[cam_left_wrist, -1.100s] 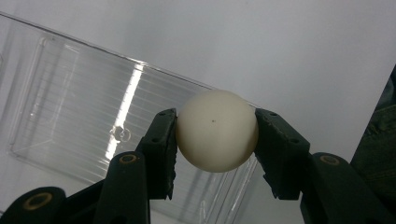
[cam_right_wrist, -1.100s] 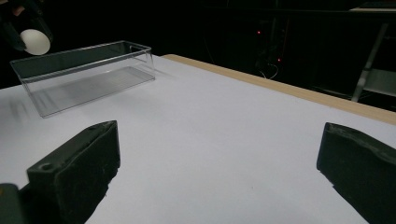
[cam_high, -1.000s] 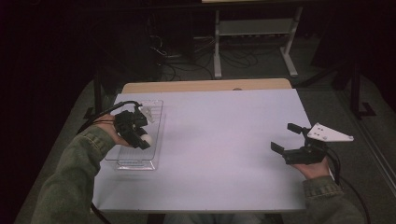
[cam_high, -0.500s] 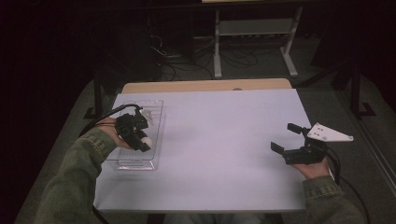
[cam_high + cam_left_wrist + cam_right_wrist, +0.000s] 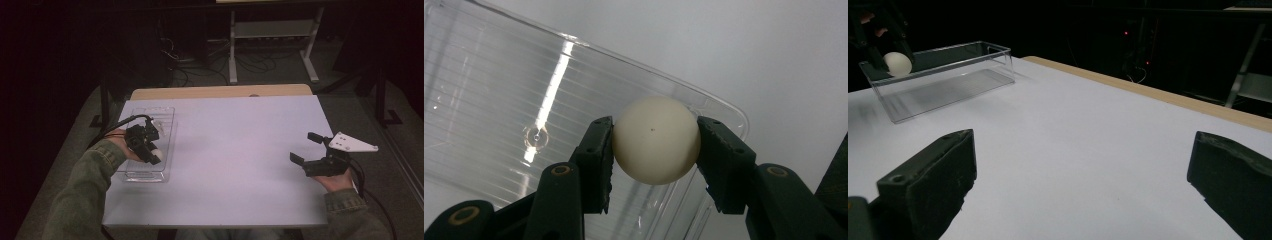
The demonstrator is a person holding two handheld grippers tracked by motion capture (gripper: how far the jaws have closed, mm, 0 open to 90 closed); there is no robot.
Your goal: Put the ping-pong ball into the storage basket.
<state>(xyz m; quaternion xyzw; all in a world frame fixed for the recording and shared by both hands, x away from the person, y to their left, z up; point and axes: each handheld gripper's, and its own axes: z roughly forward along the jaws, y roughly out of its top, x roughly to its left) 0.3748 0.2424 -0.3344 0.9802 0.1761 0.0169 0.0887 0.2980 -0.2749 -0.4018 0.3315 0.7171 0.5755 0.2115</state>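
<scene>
A white ball (image 5: 656,140) sits pinched between the jaws of my left gripper (image 5: 150,151), which is shut on it over the near end of a clear plastic box (image 5: 150,172) at the table's left. In the right gripper view the ball (image 5: 897,63) hangs above the box's (image 5: 948,80) near rim. My right gripper (image 5: 306,148) rests low over the table's right side, open, with nothing between its jaws.
The white table (image 5: 235,165) has a wooden strip along its far edge (image 5: 220,92). A metal stand (image 5: 272,45) and cables lie on the dark floor beyond. A cable trails from each gripper.
My left gripper has drifted slightly toward the near end of the box with the ball in it. The right gripper has stayed put.
</scene>
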